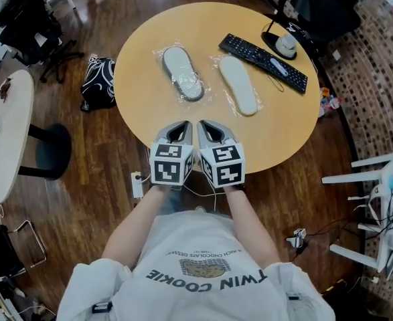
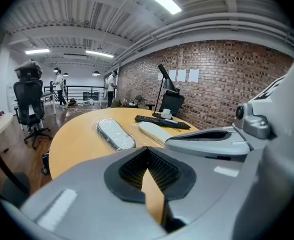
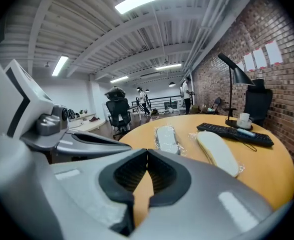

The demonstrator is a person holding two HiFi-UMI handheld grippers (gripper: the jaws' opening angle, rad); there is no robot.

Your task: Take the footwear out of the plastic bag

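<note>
Looking down from the head camera, I see my left claw and my right claw side by side at the near edge of the round tabletop. They sit just beside each other and point away from me, toward the middle. Both claws are closed, tip against tip, and nothing is held in either one. Each claw's own camera shows the same thing: the black pads meet at the top, and only the yellow wood shows in the small gap under them.

Two slippers lie near the middle of the tabletop, well apart from the claws. The grey slipper is on the left, wrapped in a clear plastic bag. The pale slipper is just to its right, wrapped in a second plastic bag. The two lie close together but do not touch. Neither one is out of its bag, and neither claw is touching them.

Past the pale slipper, on the far right side, a black keyboard lies at a slant. A lamp base stands behind it with a white cup on it.

On the wooden floor to the left of the tabletop sits a black and white sack. A black chair stands farther off
</note>
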